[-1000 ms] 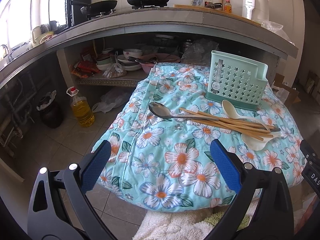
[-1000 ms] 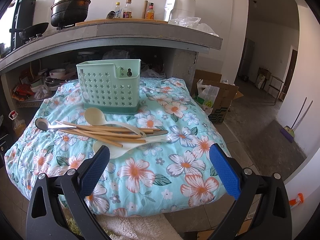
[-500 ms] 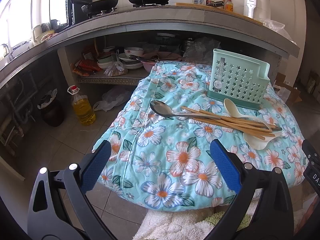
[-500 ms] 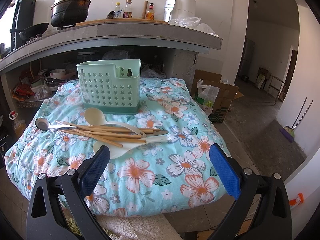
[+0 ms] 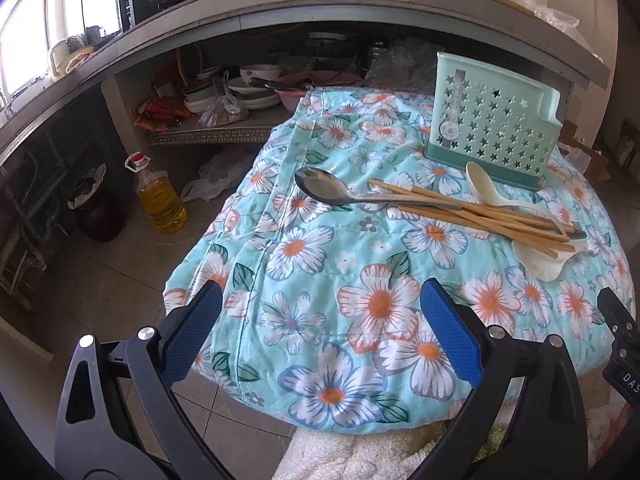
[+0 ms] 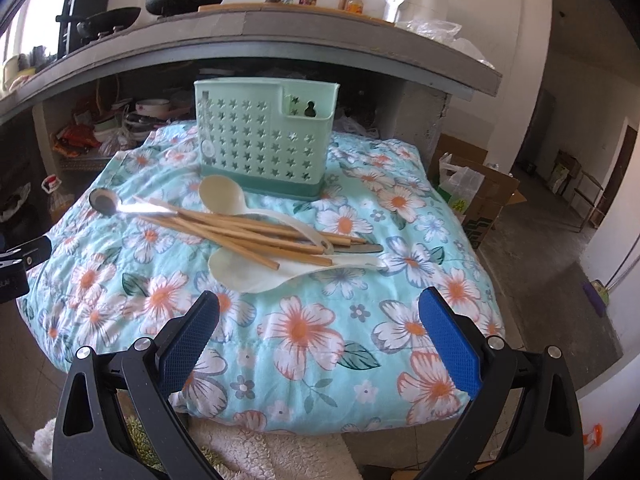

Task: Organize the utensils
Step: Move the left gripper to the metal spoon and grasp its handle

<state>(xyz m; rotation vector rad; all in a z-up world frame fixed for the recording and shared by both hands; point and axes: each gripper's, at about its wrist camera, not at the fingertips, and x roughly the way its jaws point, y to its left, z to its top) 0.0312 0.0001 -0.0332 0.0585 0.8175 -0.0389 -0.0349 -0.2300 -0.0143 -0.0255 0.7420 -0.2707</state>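
Note:
A mint-green utensil holder (image 5: 492, 134) (image 6: 266, 144) with star holes stands upright at the back of a floral cloth-covered table (image 5: 360, 280) (image 6: 320, 320). In front of it lies a pile: a metal spoon (image 5: 324, 188) (image 6: 105, 202), several wooden chopsticks (image 5: 480, 212) (image 6: 240, 232), a cream ladle (image 5: 486, 184) (image 6: 224, 196) and a cream rice paddle (image 5: 540, 260) (image 6: 248, 272). My left gripper (image 5: 320, 332) is open and empty, short of the pile at the near left. My right gripper (image 6: 318, 332) is open and empty, in front of the pile.
A concrete counter (image 6: 280, 36) with a pot, bottles and an appliance overhangs behind the table. Bowls sit on the shelf below (image 5: 256, 92). An oil bottle (image 5: 158, 196) stands on the floor at left. A cardboard box (image 6: 476, 196) is at right.
Both grippers have moved forward and a little higher toward the table; the utensils and holder look nearer. Nothing on the table has moved. Both grippers stay open.

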